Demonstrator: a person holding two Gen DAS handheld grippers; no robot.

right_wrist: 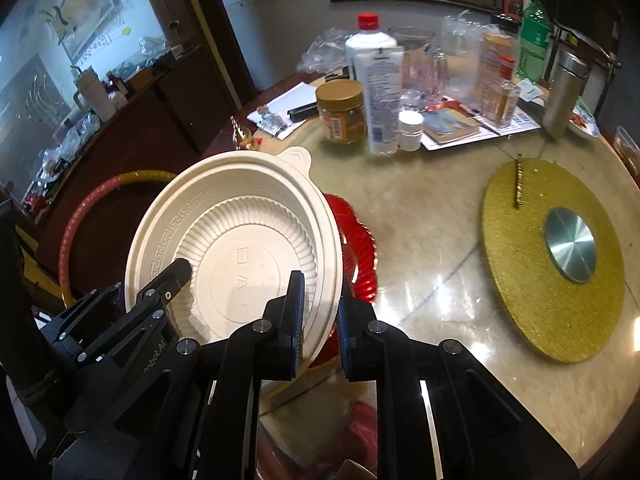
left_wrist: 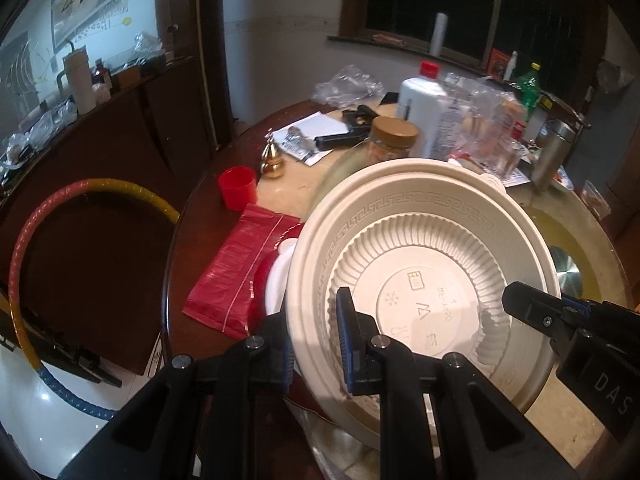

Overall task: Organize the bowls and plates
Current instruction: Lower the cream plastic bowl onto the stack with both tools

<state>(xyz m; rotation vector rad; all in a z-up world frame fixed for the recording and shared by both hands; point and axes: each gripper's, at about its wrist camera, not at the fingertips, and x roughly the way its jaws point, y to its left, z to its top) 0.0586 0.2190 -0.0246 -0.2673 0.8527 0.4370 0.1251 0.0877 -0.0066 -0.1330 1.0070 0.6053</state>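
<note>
While both grippers, left gripper (left_wrist: 316, 340) and right gripper (right_wrist: 320, 320), clenched opposite rims of the cream bowl (right_wrist: 240, 240) above the table (right_wrist: 420, 240), a red plate (right_wrist: 356, 248) lay beneath, jars (right_wrist: 342, 110) and bottles (right_wrist: 378, 92) crowding beyond.

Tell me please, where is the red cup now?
The red cup shows only in the left wrist view, left of centre, near the table's edge, between the gold bell and the red bag.

A dark wooden sideboard (left_wrist: 132, 120) is being seen along the left wall, under a framed picture (left_wrist: 86, 4). A dark window (left_wrist: 424, 0) is being shown behind the round table (right_wrist: 440, 240). The white floor (left_wrist: 48, 408) is being lit brightly.
</note>
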